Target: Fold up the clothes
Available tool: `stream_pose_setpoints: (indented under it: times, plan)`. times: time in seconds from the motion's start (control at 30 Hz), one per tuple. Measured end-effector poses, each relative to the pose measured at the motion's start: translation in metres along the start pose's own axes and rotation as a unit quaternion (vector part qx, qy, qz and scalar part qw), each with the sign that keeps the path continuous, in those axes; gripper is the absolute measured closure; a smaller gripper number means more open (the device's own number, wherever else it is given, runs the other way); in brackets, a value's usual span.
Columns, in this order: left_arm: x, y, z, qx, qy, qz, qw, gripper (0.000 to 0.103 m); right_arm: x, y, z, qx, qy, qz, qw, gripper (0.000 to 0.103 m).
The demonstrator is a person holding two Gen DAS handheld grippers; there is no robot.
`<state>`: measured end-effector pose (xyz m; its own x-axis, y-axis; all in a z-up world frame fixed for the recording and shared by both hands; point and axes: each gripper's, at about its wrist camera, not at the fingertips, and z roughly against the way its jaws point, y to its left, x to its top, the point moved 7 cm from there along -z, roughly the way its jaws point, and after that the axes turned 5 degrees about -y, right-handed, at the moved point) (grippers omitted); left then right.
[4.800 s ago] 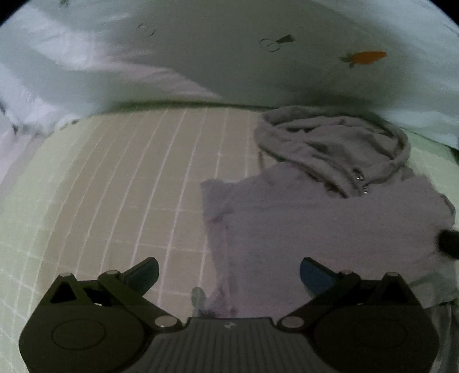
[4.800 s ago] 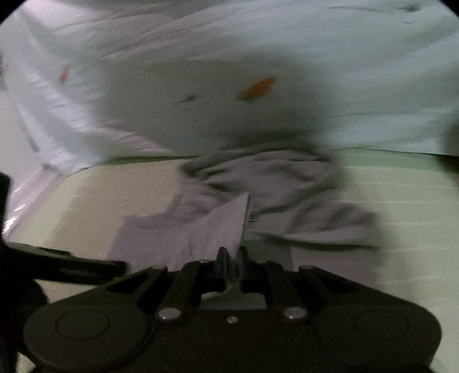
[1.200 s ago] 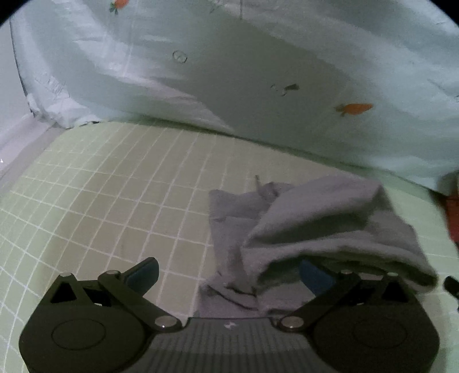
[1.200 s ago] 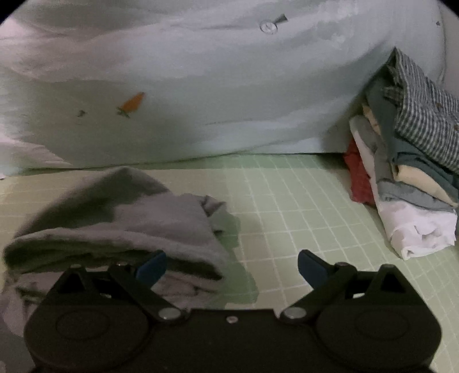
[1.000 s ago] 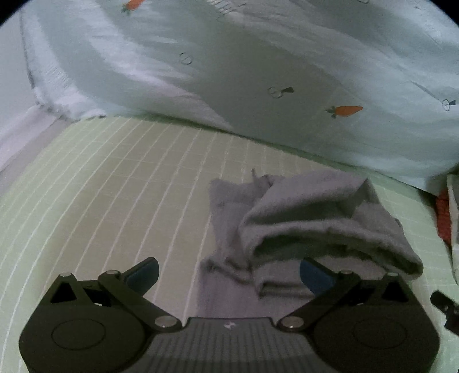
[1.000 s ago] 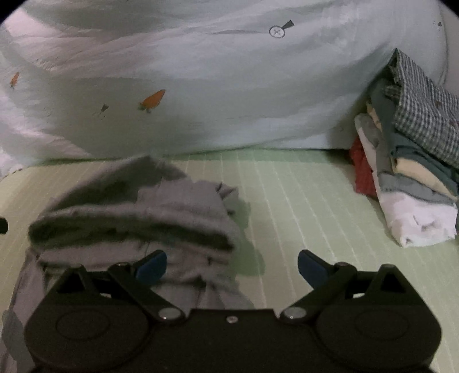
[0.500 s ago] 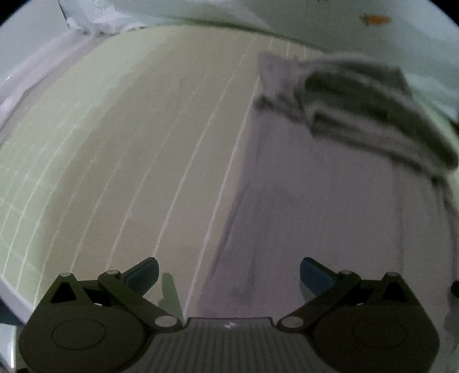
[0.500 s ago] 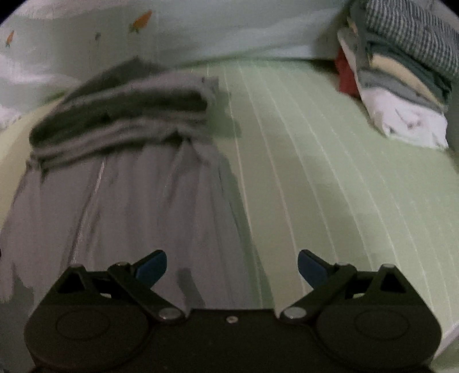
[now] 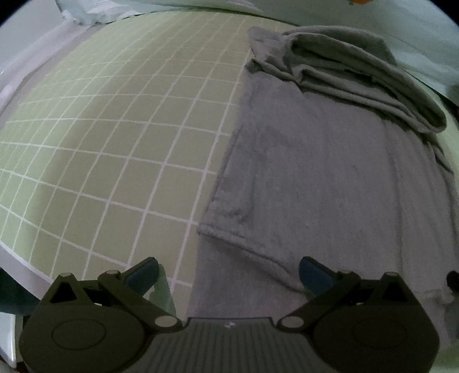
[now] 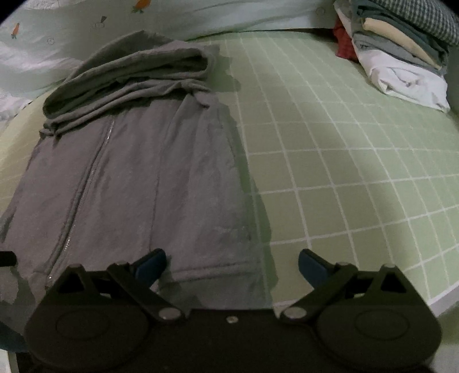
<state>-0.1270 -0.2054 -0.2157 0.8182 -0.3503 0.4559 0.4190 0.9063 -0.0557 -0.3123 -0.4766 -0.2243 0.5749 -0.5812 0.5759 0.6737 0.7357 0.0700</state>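
Note:
A grey zip hoodie (image 9: 330, 178) lies flat on the green checked sheet (image 9: 114, 137), its hood and upper part folded into a thick roll (image 9: 352, 66) at the far end. In the right wrist view the same hoodie (image 10: 137, 178) shows its zipper (image 10: 94, 160) running lengthwise, with the roll (image 10: 132, 74) at the top. My left gripper (image 9: 228, 272) stands open over the hoodie's near left hem corner. Over the near right hem corner my right gripper (image 10: 232, 265) is open too. Neither holds any cloth.
A stack of folded clothes (image 10: 401, 48) sits at the far right of the bed. A pale blue quilt with carrot prints (image 10: 86, 25) lies along the far side. The bed's near edge (image 9: 20, 264) runs close below both grippers.
Both grippers have pulled back from the folded hood end toward the hoodie's hem and tilted down. The right gripper, shut on cloth 4.8 s ago, is open now.

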Motion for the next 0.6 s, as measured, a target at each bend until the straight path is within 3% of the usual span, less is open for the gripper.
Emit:
stream_pose_setpoints:
  times: [0.07,0.13,0.2,0.23,0.27,0.3,0.33,0.47,0.6]
  plan:
    - [0.0,0.0,0.001,-0.005,0.0,-0.004,1.0,0.005,-0.002,0.007,0.001,0.003,0.009,0.009,1.0,0.004]
    - [0.004,-0.002,0.003,-0.017,-0.001,-0.005,0.9998,0.017,-0.004,0.013,0.003,0.006,0.017,0.02,1.0,0.009]
    - [0.012,-0.006,0.004,-0.041,-0.003,0.003,0.9991,0.041,-0.001,0.017,0.006,0.02,0.021,0.025,0.999,0.02]
    - [0.016,-0.008,0.005,-0.053,-0.003,0.006,0.9986,0.047,0.001,0.019,0.007,0.029,0.025,0.028,0.999,0.034]
    - [0.02,-0.01,0.006,-0.065,-0.004,0.01,0.9978,0.06,0.003,0.022,0.008,0.038,0.028,0.031,0.998,0.057]
    - [0.024,-0.012,0.007,-0.077,-0.005,0.013,0.9969,0.083,0.006,0.024,0.009,0.053,0.032,0.027,0.998,0.073]
    - [0.028,-0.015,0.008,-0.089,-0.005,0.017,0.9959,0.089,0.009,0.027,0.01,0.077,0.037,0.016,0.996,0.085]
    - [0.05,-0.023,0.016,-0.135,-0.018,0.031,0.9902,0.089,0.042,0.037,0.018,0.121,0.003,0.003,0.993,0.088]
    - [0.116,-0.031,0.039,-0.156,-0.092,0.041,0.9825,0.089,0.105,0.041,0.032,0.154,-0.063,-0.023,0.986,0.088]
